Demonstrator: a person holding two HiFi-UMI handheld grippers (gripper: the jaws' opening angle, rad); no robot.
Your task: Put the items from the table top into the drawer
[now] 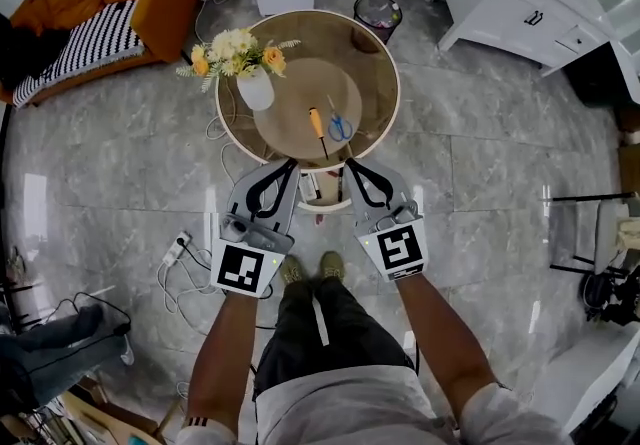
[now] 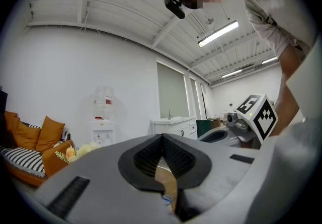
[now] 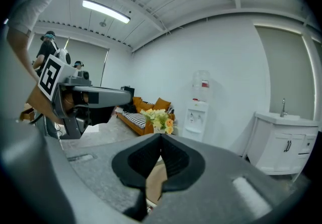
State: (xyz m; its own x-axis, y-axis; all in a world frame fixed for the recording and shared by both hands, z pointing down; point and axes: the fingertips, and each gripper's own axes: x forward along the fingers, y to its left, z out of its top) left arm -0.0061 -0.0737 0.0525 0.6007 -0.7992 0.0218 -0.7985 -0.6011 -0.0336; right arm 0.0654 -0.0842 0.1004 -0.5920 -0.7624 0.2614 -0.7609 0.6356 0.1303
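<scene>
A round glass-topped table [image 1: 380,73] stands ahead of me. On it lie an orange-handled screwdriver [image 1: 317,126] and blue-handled scissors [image 1: 339,125], beside a white vase of flowers [image 1: 253,83]. My left gripper [image 1: 290,168] and right gripper [image 1: 352,166] hang side by side just before the table's near edge, both shut and empty. A white part [image 1: 325,191] shows under that edge between them; I cannot tell what it is. In the left gripper view the shut gripper [image 2: 162,137] leaves a slit showing the scissors [image 2: 167,198]. The right gripper view shows its shut gripper [image 3: 161,137] and the flowers [image 3: 158,117].
A black bin [image 1: 377,15] stands behind the table, a white cabinet [image 1: 520,8] at the back right, an orange sofa [image 1: 90,13] at the back left. A power strip with cables [image 1: 178,248] lies on the floor to my left. My feet [image 1: 310,268] are close to the table.
</scene>
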